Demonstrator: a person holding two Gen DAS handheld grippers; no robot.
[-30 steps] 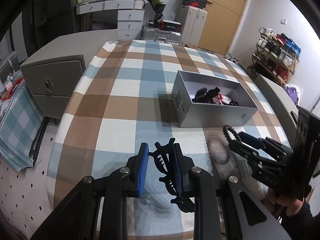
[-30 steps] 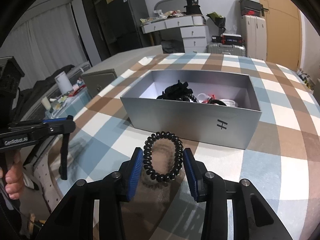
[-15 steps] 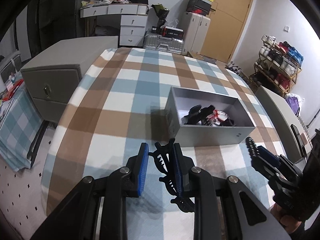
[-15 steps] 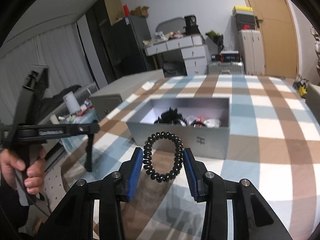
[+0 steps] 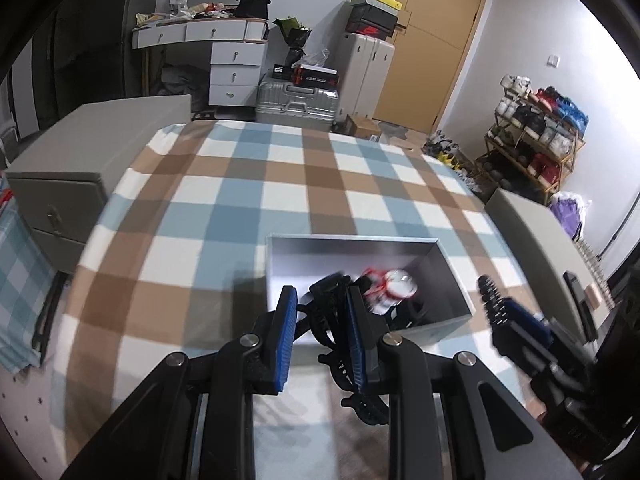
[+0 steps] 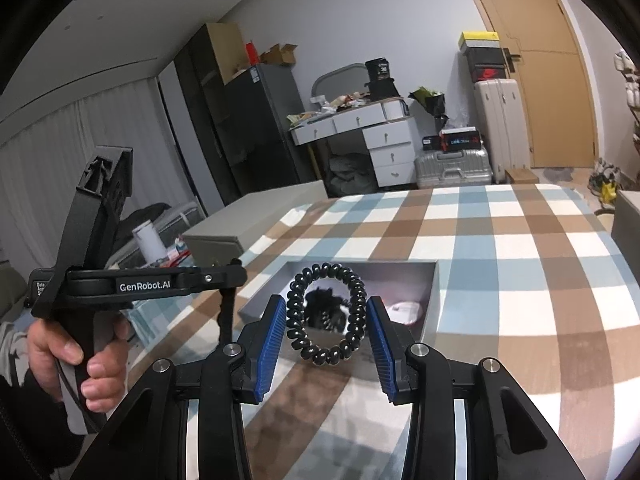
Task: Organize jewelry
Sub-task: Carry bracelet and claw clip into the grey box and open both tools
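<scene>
Jewelry is already piling up in the grey box, which is sitting just ahead of both tongs. Two pieces are left to drop in: the right gripper is pinching a black spiral band upright, and the left gripper is clamping a black claw clip. Both are hanging raised above the checked cloth, tilting toward the box.

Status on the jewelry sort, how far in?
Partly done: the grey box already holds several pieces, black ones and a red-and-white one. In hand: the left hand-held gripper holds a black claw clip, and the right hand-held gripper holds a black coil band, both near the box. Left: dropping both in.
</scene>
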